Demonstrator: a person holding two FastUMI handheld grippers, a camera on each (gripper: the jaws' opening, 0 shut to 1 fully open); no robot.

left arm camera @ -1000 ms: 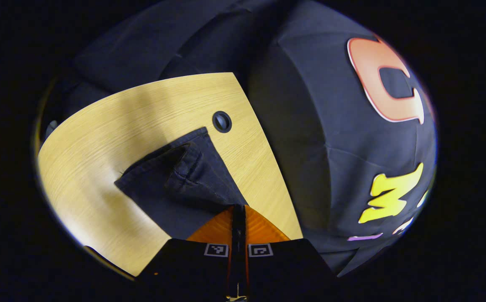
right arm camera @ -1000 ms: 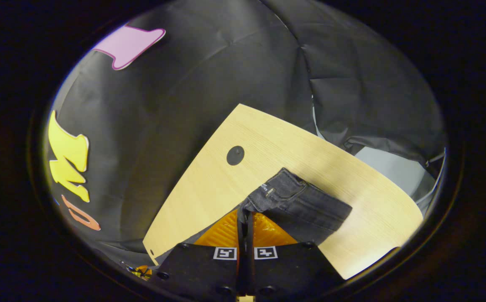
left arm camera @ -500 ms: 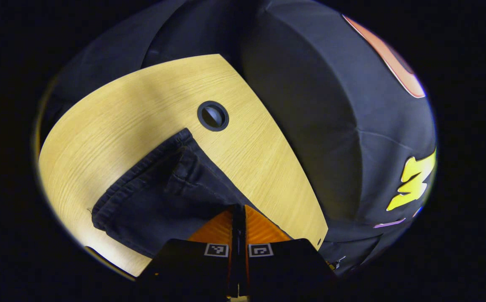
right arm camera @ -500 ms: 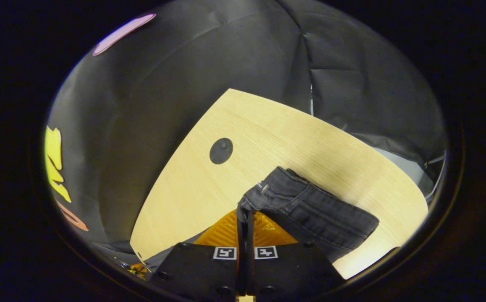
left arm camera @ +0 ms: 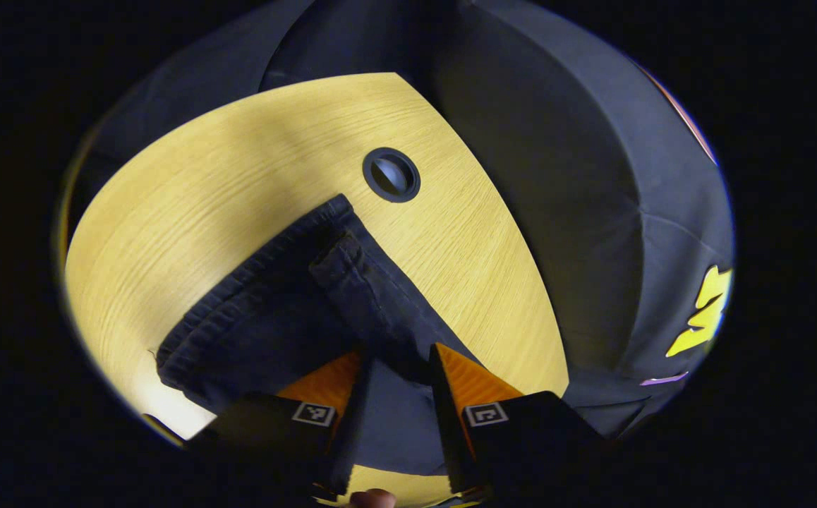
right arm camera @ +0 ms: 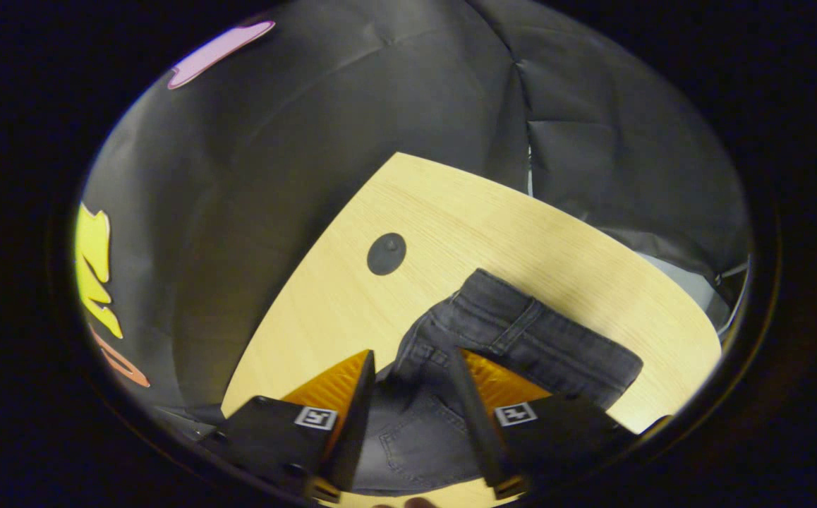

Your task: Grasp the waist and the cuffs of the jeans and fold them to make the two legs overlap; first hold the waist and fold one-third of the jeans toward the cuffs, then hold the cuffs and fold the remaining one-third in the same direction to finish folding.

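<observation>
Dark jeans (left arm camera: 288,317) lie on the light wooden table (left arm camera: 190,190), and the left gripper view looks onto their hemmed cuff end, one cuff overlapping the other. My left gripper (left arm camera: 398,353) is open just above that cloth, with fabric showing between its spread fingers. In the right gripper view the waist end of the jeans (right arm camera: 521,339) rests on the table (right arm camera: 465,212), belt loops and waistband visible. My right gripper (right arm camera: 412,360) hovers open over the waistband, holding nothing.
A round dark cable grommet (left arm camera: 391,174) is set in the table beyond the cuffs; the same grommet (right arm camera: 386,254) lies beyond the waist. The table's edges drop off to the black booth wall. A fingertip (left arm camera: 372,498) peeks in at the bottom.
Both grippers were shut on the jeans; now both have opened and let the cloth go. The cuff and waist ends have settled flat on the table.
</observation>
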